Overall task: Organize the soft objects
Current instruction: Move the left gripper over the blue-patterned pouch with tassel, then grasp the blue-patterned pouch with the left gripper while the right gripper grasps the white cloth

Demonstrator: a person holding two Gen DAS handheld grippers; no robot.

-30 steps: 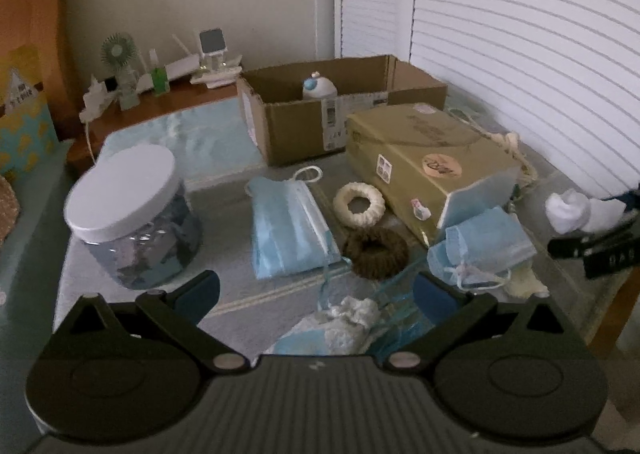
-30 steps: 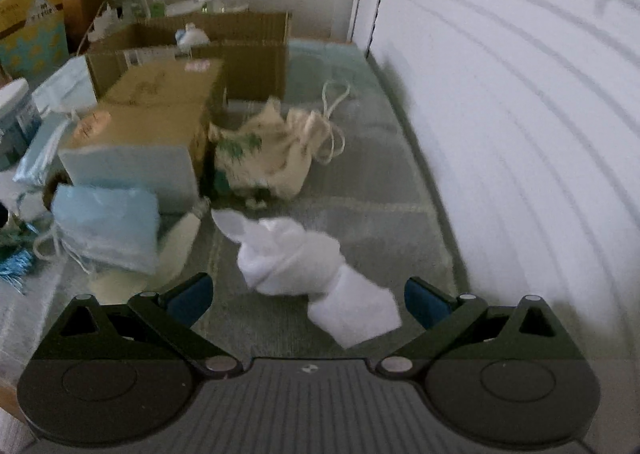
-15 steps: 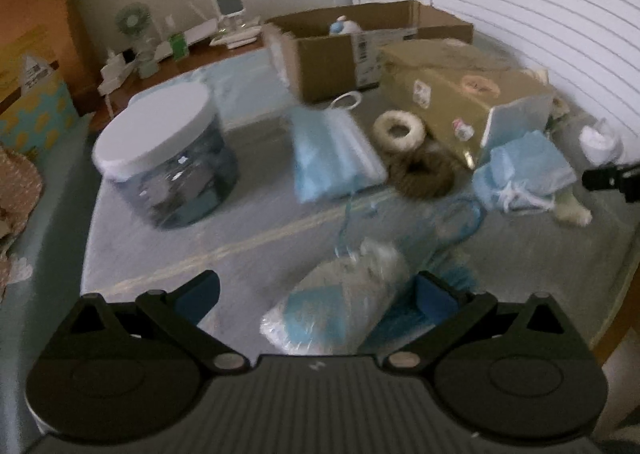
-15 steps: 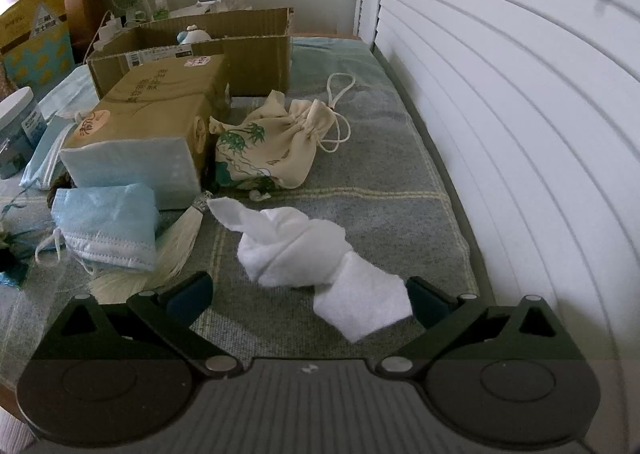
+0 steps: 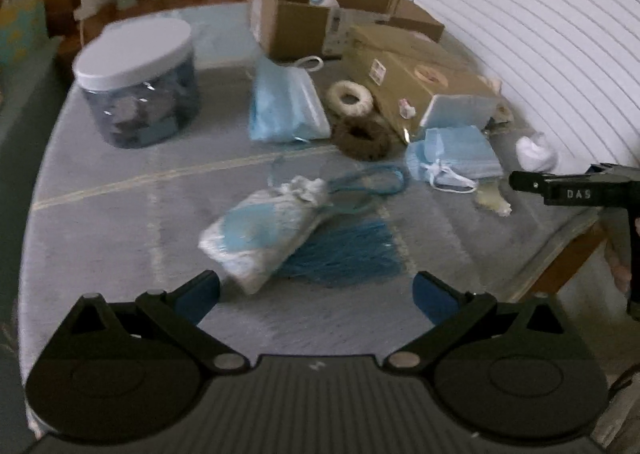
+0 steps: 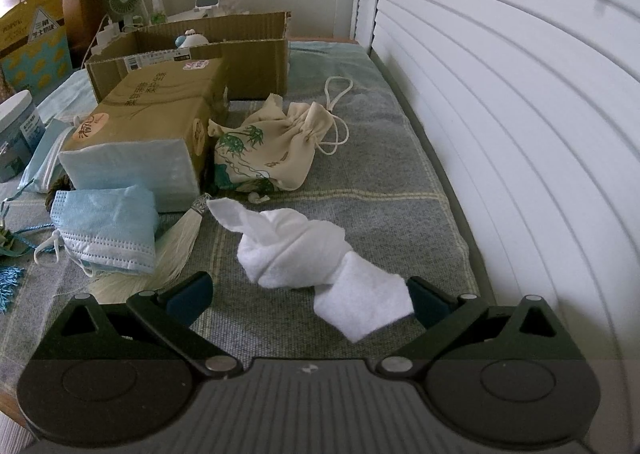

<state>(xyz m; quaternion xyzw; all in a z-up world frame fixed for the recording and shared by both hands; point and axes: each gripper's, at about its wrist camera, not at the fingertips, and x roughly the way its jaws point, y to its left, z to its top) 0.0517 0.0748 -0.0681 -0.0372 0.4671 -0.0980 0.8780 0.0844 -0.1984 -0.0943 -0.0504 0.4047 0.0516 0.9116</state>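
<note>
- now, your things lie on a grey blanket (image 6: 360,182) with pale stripes, beside a white slatted wall (image 6: 520,94).
- at the far end an open cardboard box (image 6: 224,54) stands; a closed tan box (image 6: 148,110) lies just in front of it, touching it.
- a clear jar with a white lid (image 5: 138,82) sits well off to the left in your left view.
- a cream drawstring pouch (image 6: 268,150) printed with green leaves leans against the tan box's right side.
- a twisted white cloth (image 6: 304,254) lies nearest your right gripper (image 6: 308,294); its fingers (image 6: 190,294) are spread wide and hold nothing, and the cloth's near end reaches in between them, its tip against the right-hand one.
- a folded blue face mask (image 6: 106,230) rests just in front of the tan box, with a cream tassel (image 6: 168,250) partly under its right edge.
- your left gripper (image 5: 316,298) is also spread wide and empty; a silvery-blue pouch (image 5: 264,230) lies just ahead of it, on top of a blue tassel (image 5: 348,250).
- further off in that view a stack of blue masks (image 5: 284,106), a brown scrunchie (image 5: 362,138) and a cream scrunchie (image 5: 350,98) lie close together.
</note>
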